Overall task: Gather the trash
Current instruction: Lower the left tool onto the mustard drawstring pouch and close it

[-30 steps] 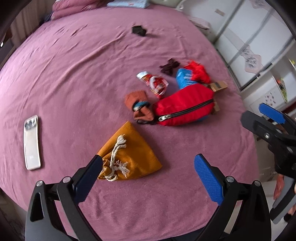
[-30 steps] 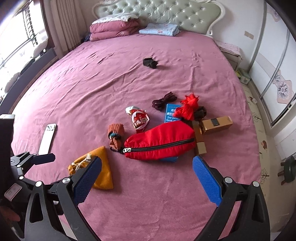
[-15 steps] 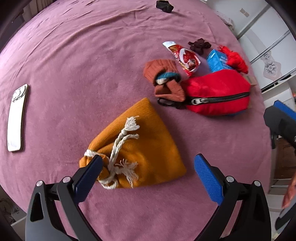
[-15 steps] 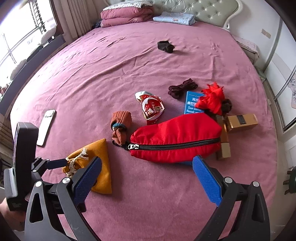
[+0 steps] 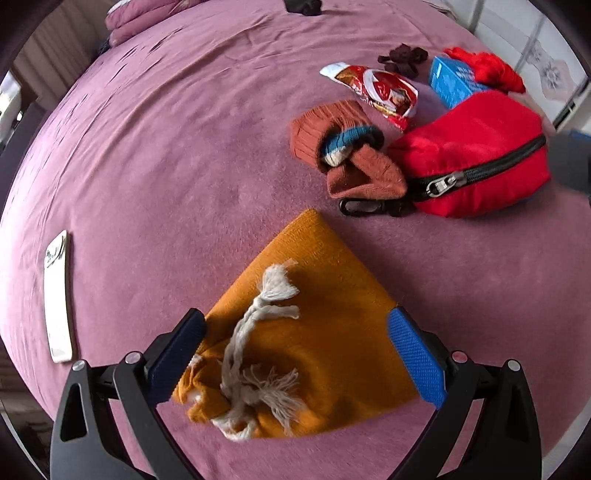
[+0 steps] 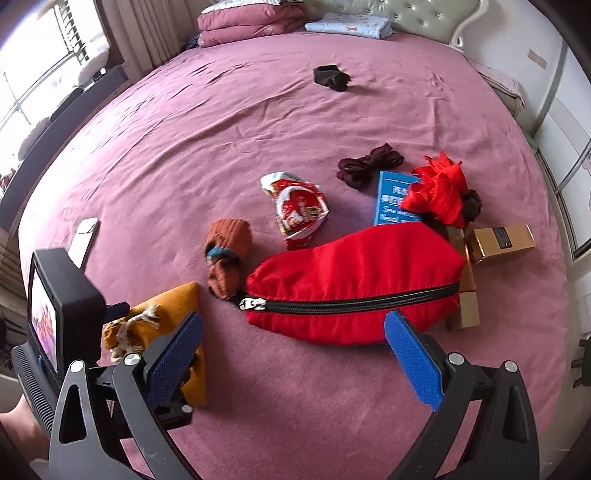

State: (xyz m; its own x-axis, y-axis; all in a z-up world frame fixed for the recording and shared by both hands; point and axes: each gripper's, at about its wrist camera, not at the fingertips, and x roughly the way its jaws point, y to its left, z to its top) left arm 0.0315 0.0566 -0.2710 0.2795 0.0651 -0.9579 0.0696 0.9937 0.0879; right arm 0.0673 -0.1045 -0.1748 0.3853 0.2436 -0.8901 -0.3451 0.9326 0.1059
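A wide bed (image 6: 258,122) under a mauve-pink cover fills both views, its tufted pale headboard (image 6: 413,14) at the far edge, folded pink bedding (image 6: 243,22) and a light-blue folded cloth (image 6: 349,26) stacked just before it. Curtains and a bright window (image 6: 44,74) run along the bed's left side; white panelled doors (image 6: 569,147) stand past its right edge.

The trash, a crumpled red-and-white wrapper (image 6: 297,208), lies near the middle of the bed's near half, its long axis running from the far left toward the near right, the white torn end pointing to the headboard side. It sits apart from both grippers, just beside a rolled brown sock (image 6: 227,254) and the far edge of a red zip pouch (image 6: 354,284), whose long axis runs across the bed.

The left gripper (image 5: 295,354) hovers low with fingers spread wide either side of an orange drawstring bag (image 5: 321,332) near the bed's near left corner; whether they touch it cannot be told. The right gripper (image 6: 291,356) hangs over the bed's near edge, fingers also spread and holding nothing, the pouch just beyond.

A white phone (image 5: 57,299) lies by the left edge. A blue box (image 6: 393,201), red ribbon (image 6: 439,192), dark cloth (image 6: 367,166) and gold cartons (image 6: 502,240) cluster toward the right edge; another dark cloth (image 6: 330,77) lies far up the bed.
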